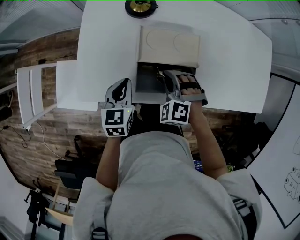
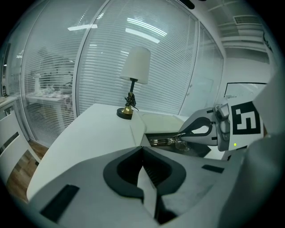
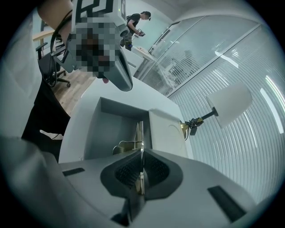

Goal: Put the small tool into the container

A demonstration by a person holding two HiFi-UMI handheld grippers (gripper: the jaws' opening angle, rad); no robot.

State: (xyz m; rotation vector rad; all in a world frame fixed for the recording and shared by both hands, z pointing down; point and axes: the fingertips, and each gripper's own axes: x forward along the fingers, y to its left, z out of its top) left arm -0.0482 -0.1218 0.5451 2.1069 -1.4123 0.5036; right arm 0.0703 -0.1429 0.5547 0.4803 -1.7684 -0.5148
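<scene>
The right tool [image 3: 141, 153] is clamped shut on a thin metal strip [image 3: 140, 133] (edge-on from here, so I can't name it better). The strip pokes forward from the tips over the open grey box [image 3: 104, 129], held there, I'd say, ready to be let go inside. The box's pale lid [image 3: 168, 133] lies behind the opening, leaving it free. The left tool [image 2: 142, 150] hovers closed and empty at the near edge of the surface [image 2: 98, 129], out of the way.

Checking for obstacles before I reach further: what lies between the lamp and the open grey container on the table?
A beige lid-like panel lies flat between the lamp and the grey container, right against the container's far edge. The head view shows this most clearly.
</scene>
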